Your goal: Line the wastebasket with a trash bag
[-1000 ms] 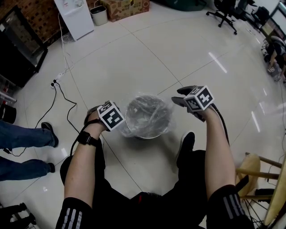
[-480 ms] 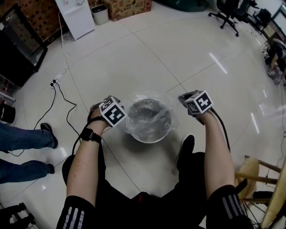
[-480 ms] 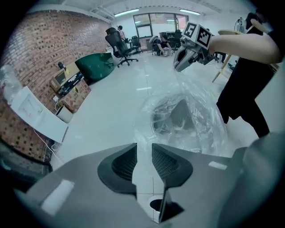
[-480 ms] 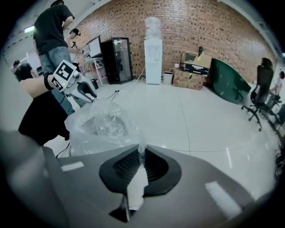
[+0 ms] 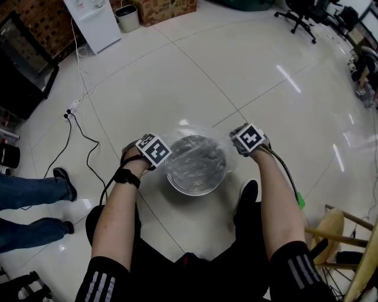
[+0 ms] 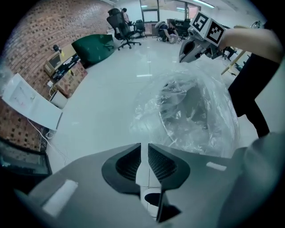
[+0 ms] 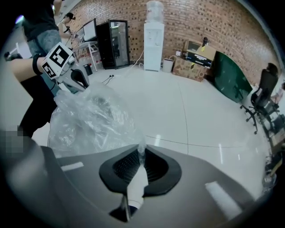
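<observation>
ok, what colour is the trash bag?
Clear, see-through bag; left gripper view shows it best.

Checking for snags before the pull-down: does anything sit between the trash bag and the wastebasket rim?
Nothing visible does. The trash bag already drapes over the wastebasket, pinched by the right hand-held gripper.

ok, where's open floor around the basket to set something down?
Widest bare floor lies beyond the wastebasket, up to the water dispenser and office chair. More at right, toward the wooden stool. Crowded: the near side with the person's shoe, and the left with the cable and a bystander's shoes.
</observation>
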